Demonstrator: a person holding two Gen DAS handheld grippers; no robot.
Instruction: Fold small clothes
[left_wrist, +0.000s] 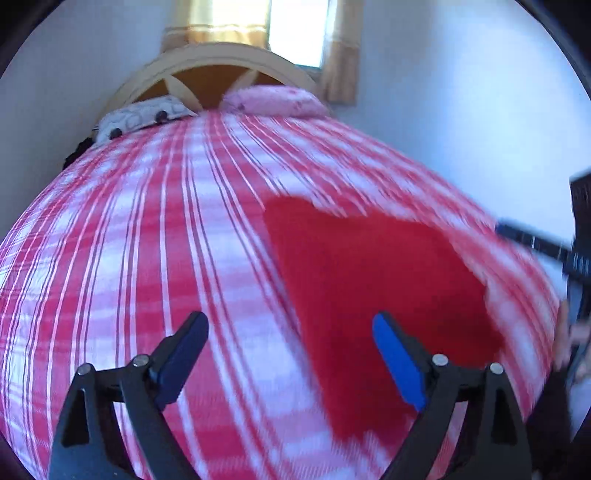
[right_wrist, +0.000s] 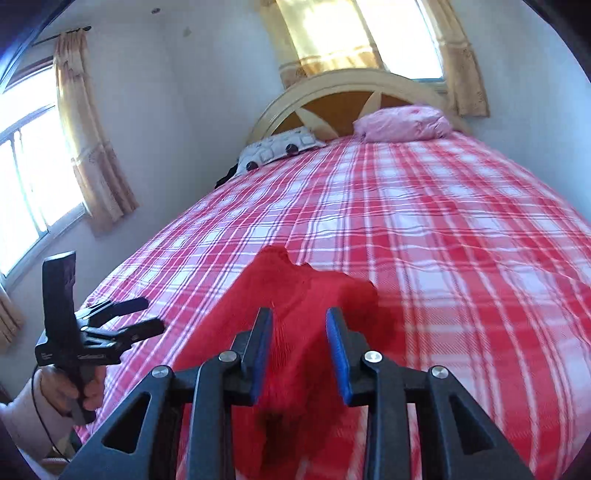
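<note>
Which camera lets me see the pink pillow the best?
The right wrist view. There the pink pillow is sharp and whole, lying against the headboard at the far end of the bed. The left wrist view shows the same pillow too, but smaller and blurred.

Both wrist cameras face headboard (right_wrist: 354, 92) across bed (left_wrist: 147, 240).
</note>
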